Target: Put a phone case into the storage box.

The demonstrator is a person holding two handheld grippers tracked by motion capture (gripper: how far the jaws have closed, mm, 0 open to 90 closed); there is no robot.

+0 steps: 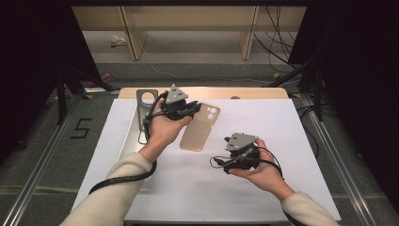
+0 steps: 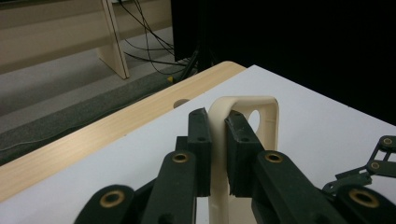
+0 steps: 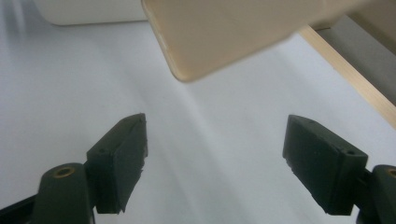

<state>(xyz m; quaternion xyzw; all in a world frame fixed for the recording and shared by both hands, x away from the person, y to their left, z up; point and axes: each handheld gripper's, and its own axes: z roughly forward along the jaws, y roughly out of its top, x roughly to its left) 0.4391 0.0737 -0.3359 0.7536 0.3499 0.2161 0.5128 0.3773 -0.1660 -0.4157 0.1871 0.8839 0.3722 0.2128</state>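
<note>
L tool (image 1: 194, 107) pinches the edge of a tan phone case (image 1: 201, 128), held up off the white table (image 1: 282, 122) near its far middle. R tool (image 3: 215, 161) spread wide w/ nothing between, just below the case's lower end.

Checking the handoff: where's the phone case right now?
In the high view the phone case is off the white sheet, left of centre, its camera end clamped in the left gripper; the open right gripper sits to its lower right, apart.
</note>
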